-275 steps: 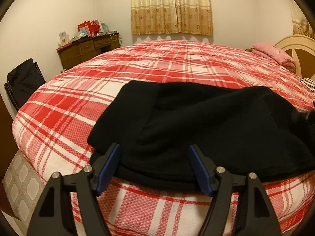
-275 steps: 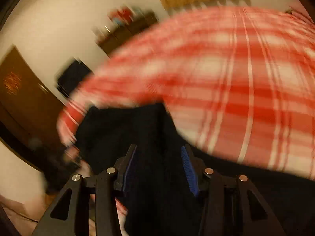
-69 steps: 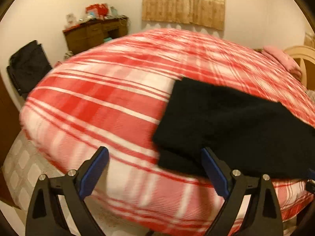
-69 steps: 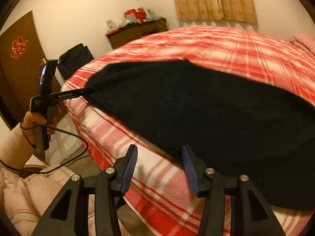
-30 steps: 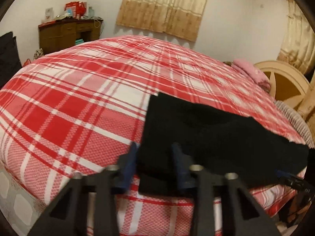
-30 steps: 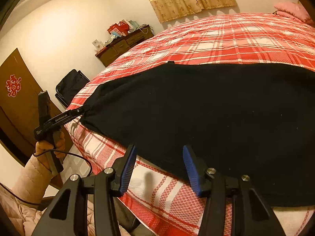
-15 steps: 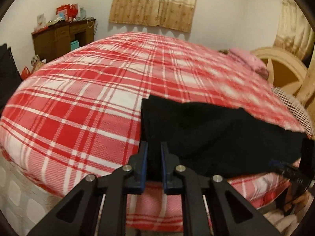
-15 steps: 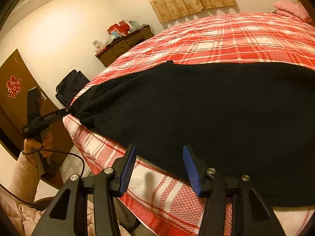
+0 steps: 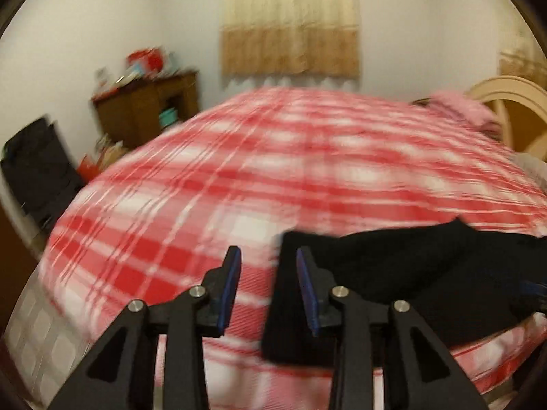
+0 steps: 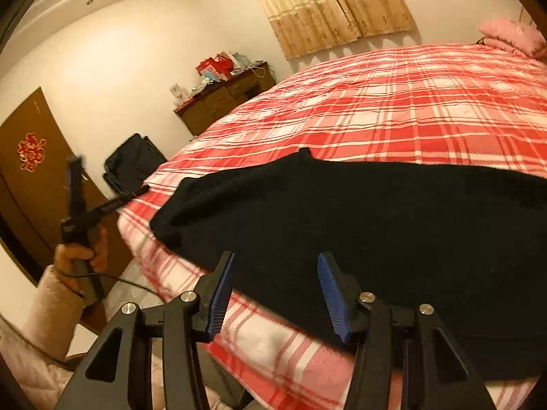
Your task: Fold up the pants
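Lying along the near edge of the plaid bed [image 10: 427, 109], the black pants [image 10: 376, 225] run left to right. The left gripper [image 9: 268, 290] hovers with jaws parted and empty just left of the pants' left end, its right finger seemingly against the hem, though blur makes contact uncertain. The right gripper [image 10: 275, 294] is released too, empty, straddling the near edge further right. The left gripper is nearer the end that probably folds across next.

I'm in a home bedroom: a plaid-covered bed [image 10: 427, 109], a wooden dresser [image 10: 225, 99] far left, curtains [image 10: 335, 3] beyond.
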